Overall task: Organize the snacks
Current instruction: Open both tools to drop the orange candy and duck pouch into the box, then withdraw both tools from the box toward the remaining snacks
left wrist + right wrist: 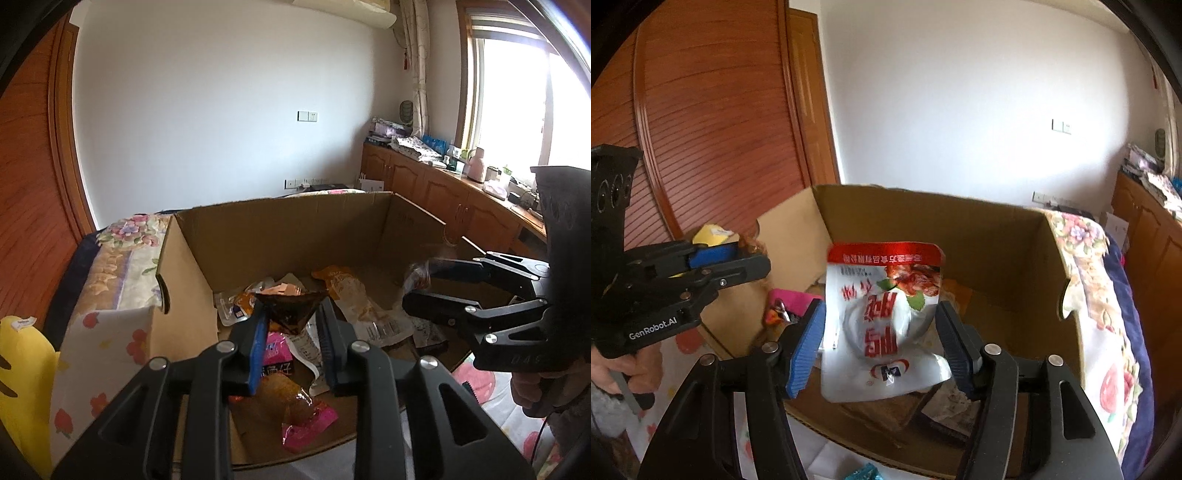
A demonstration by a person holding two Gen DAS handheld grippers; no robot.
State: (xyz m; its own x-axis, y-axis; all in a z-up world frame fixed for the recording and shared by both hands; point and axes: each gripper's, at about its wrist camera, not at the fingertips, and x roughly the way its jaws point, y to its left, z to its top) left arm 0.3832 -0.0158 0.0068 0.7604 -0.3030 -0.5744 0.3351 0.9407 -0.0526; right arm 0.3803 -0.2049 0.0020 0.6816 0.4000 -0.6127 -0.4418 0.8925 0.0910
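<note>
An open cardboard box (280, 236) (997, 251) stands on a floral bedspread, with several snack packets loose on its floor. Over the box, my left gripper (292, 321) (750, 254) is shut on a dark brown triangular packet (291, 312) pinched at its fingertips. My right gripper (881, 310) (419, 284) hangs above the box's right side, shut across the width of a white pouch with a red top (882, 321). Below lie an orange and white packet (354, 299), a pink box (275, 350) and a pink-edged wrapper (310, 424).
The floral bedspread (122, 266) (1108, 350) surrounds the box. A yellow soft toy (22, 369) lies at the left. A wooden cabinet (443, 192) with clutter runs under the window; wooden wardrobe doors (701, 129) stand behind. A teal wrapper (862, 473) lies before the box.
</note>
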